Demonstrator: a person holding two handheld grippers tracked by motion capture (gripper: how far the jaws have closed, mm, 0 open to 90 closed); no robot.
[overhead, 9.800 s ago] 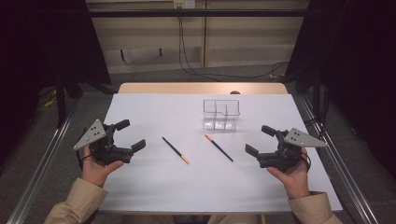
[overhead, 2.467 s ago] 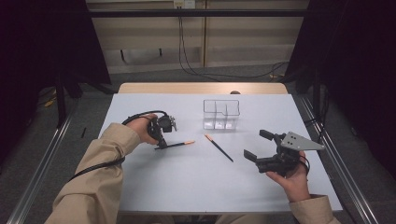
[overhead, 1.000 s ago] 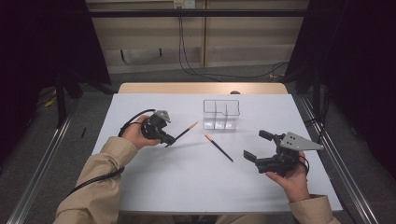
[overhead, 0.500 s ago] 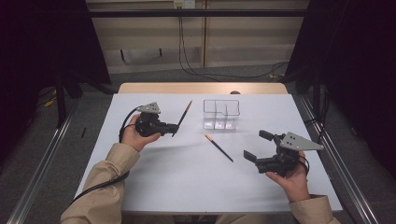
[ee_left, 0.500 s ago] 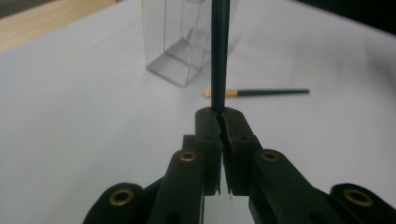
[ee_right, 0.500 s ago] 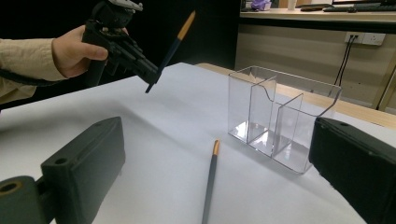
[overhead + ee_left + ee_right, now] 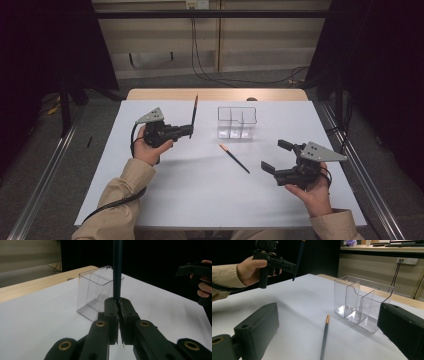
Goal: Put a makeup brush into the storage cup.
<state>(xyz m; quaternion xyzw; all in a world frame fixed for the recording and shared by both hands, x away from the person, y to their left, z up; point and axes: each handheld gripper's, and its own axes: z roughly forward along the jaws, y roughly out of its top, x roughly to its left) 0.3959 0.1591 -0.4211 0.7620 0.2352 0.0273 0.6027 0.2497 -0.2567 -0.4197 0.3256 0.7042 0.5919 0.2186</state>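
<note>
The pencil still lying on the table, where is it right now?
In the high view the pencil lies flat mid-table, just in front of the clear organizer, between the two hands and nearer the right claw.

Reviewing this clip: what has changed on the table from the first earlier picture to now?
The left claw reached in, shut on the left pencil, lifted it off the white table and turned it nearly upright, beside the clear organizer. Unchanged: the right claw stays open at the right, the other pencil lies where it was, and the organizer has not moved.
</note>
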